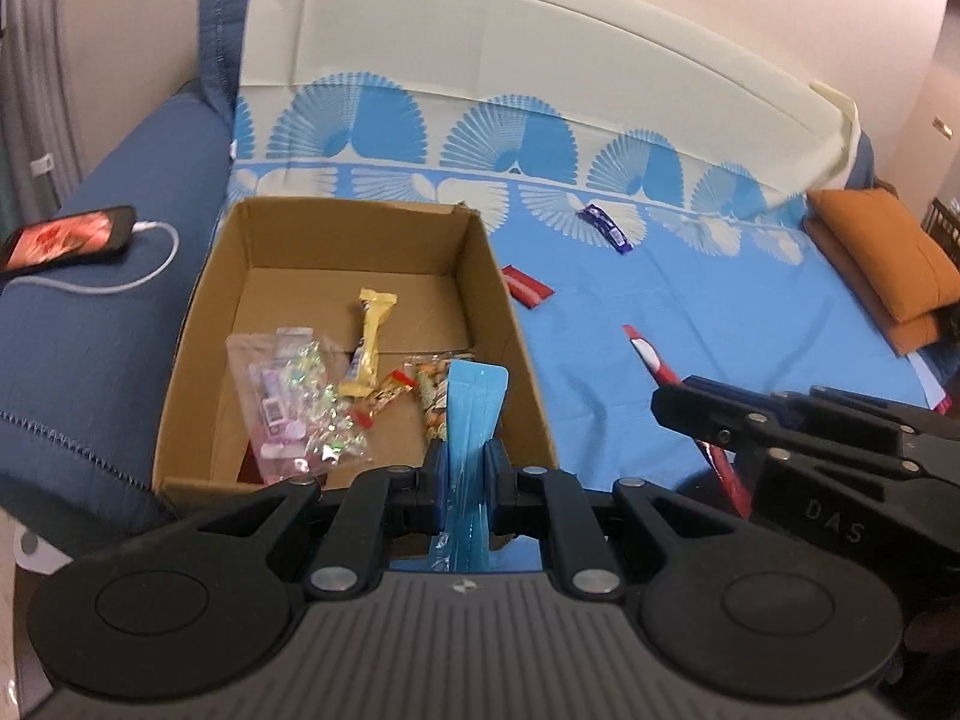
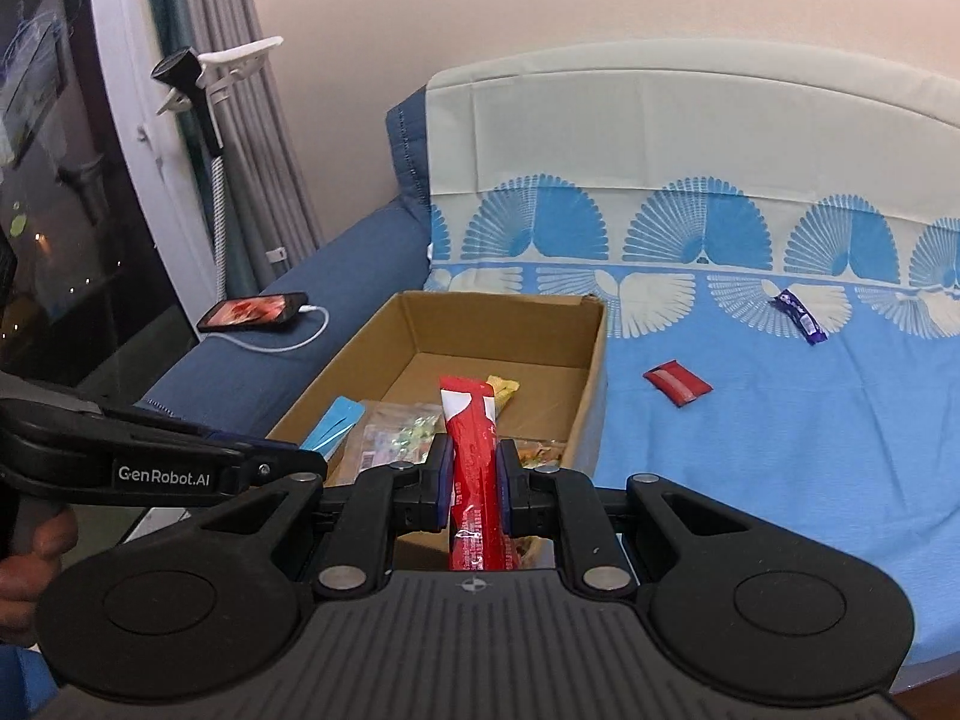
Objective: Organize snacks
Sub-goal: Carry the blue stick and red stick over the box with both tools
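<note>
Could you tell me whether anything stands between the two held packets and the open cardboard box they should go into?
Nothing visible does. The left gripper holds a light-blue flat packet and the right gripper a red stick packet, both near the open-topped brown cardboard box, which has bare floor left.

- Looking like a home, living room or bedroom corner.
- A blue sofa (image 1: 90, 324) is taking up the scene, a fan-print sheet (image 1: 690, 312) lying draped over its seat and back.
- Two orange cushions (image 1: 888, 264) are sitting stacked at the far end.
- A phone (image 1: 66, 237) is lying on the armrest, screen lit, a white cable (image 1: 150, 264) plugged into it.
- Grey curtains (image 2: 264, 138) are hanging beside a dark window (image 2: 66, 228); lights are showing outside, so it is night.
- A clip-on phone mount (image 2: 210, 75) is sticking out from the window frame.
- Plain painted wall (image 2: 480, 0) is running behind the sofa.
</note>
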`<act>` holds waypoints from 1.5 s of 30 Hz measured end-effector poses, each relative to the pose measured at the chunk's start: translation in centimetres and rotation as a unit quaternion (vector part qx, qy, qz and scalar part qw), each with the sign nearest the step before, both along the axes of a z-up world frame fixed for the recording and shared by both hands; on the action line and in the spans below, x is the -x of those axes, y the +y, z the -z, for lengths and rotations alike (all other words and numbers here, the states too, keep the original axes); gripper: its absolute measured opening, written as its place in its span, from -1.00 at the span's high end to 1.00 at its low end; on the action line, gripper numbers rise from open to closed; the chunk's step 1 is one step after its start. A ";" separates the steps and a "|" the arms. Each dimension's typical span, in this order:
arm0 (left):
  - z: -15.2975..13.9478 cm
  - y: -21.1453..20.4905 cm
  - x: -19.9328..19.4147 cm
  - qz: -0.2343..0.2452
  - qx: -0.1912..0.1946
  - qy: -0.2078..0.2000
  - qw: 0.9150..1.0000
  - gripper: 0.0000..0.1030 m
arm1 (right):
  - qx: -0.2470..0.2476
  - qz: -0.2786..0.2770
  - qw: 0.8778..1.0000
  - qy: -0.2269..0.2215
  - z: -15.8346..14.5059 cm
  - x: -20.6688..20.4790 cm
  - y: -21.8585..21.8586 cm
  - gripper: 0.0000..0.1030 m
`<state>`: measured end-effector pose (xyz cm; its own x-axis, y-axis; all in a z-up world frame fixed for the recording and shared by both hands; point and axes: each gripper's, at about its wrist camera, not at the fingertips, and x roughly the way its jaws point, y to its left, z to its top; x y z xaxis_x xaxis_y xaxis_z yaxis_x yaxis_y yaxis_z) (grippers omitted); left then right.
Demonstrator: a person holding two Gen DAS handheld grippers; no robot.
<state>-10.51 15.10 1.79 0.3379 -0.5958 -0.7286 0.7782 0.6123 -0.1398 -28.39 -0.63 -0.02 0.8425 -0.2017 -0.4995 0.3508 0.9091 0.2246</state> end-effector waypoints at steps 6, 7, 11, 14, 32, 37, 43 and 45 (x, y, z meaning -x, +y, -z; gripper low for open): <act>-0.3 1.0 -0.1 -0.005 0.017 -0.003 1.000 0.74 | 0.014 -0.004 1.000 0.010 -0.3 -0.4 1.4 0.69; -0.4 1.1 -0.1 -0.006 0.021 -0.003 1.000 0.74 | 0.018 -0.005 1.000 0.011 -0.4 -0.4 1.6 0.69; -0.4 1.4 0.0 -0.008 0.027 -0.001 1.000 0.74 | 0.023 -0.008 1.000 0.016 -0.4 -0.5 1.8 0.69; -0.3 1.4 -0.1 -0.010 0.030 0.002 0.999 0.74 | 0.026 -0.009 0.999 0.018 -0.4 -0.6 2.0 0.69; -0.3 1.3 -0.3 -0.018 0.033 0.002 0.999 0.74 | 0.022 -0.011 0.999 0.025 -0.2 -0.9 1.8 0.68; -0.3 1.4 -0.5 -0.025 0.034 0.003 0.999 0.74 | 0.021 -0.012 0.999 0.026 -0.3 -1.2 1.6 0.68; -0.3 1.6 -1.2 -0.038 0.034 0.004 0.999 0.74 | 0.022 -0.018 0.999 0.032 -0.2 -1.6 1.7 0.68; -0.3 1.8 -1.5 -0.042 0.035 0.005 0.998 0.74 | 0.023 -0.019 0.999 0.036 -0.1 -1.8 1.6 0.68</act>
